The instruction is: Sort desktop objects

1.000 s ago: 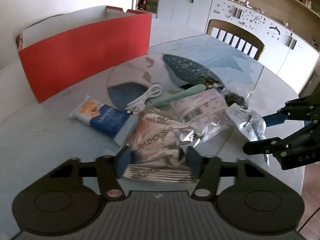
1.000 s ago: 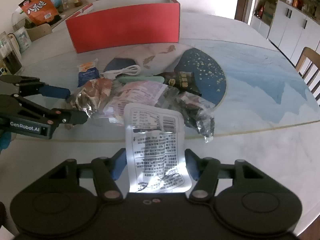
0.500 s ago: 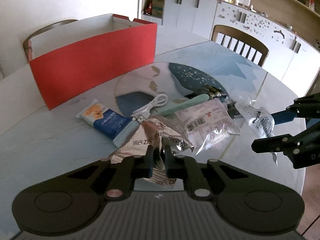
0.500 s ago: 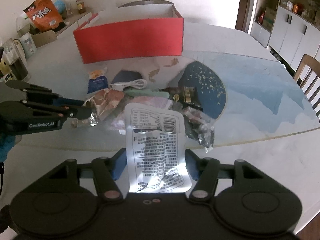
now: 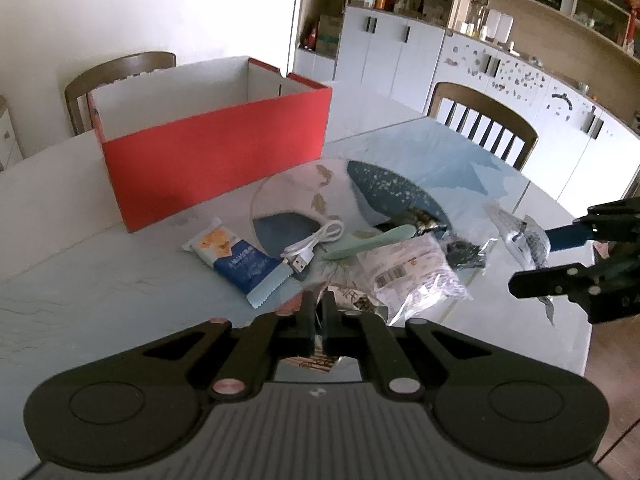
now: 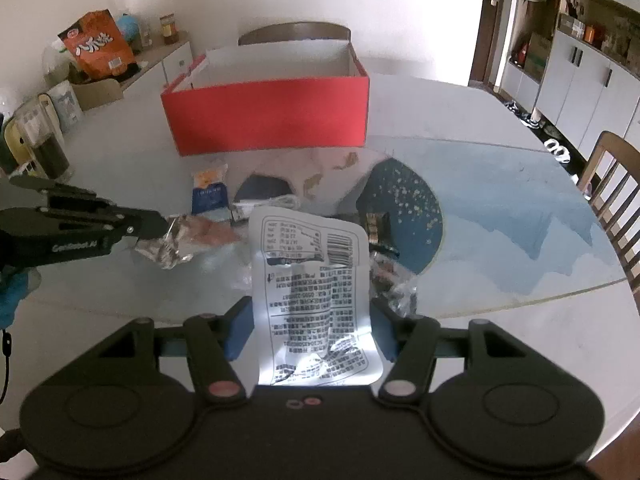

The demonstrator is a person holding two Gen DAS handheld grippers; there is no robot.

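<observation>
My left gripper (image 5: 319,312) is shut on a crinkled silver snack packet (image 6: 176,244), held just above the table; in the left wrist view the packet is mostly hidden behind the fingers. My right gripper (image 6: 312,320) holds a white printed pouch (image 6: 312,300) between its blue pads, lifted off the table; the pouch also shows in the left wrist view (image 5: 520,242). An open red box (image 5: 212,148) stands at the back of the table (image 5: 80,280), also seen in the right wrist view (image 6: 272,116). Its inside looks bare.
On the table lie a blue-and-white snack bar (image 5: 236,260), a white USB cable (image 5: 316,242), a mint-green stick (image 5: 368,240), a clear packet with a barcode (image 5: 412,276) and a dark packet (image 5: 464,250). Chairs (image 5: 480,120) stand around the table.
My left gripper closed on the silver packet and lifted it. Both grippers rose and pulled back, so the red box's inside now shows. The right gripper kept its pouch.
</observation>
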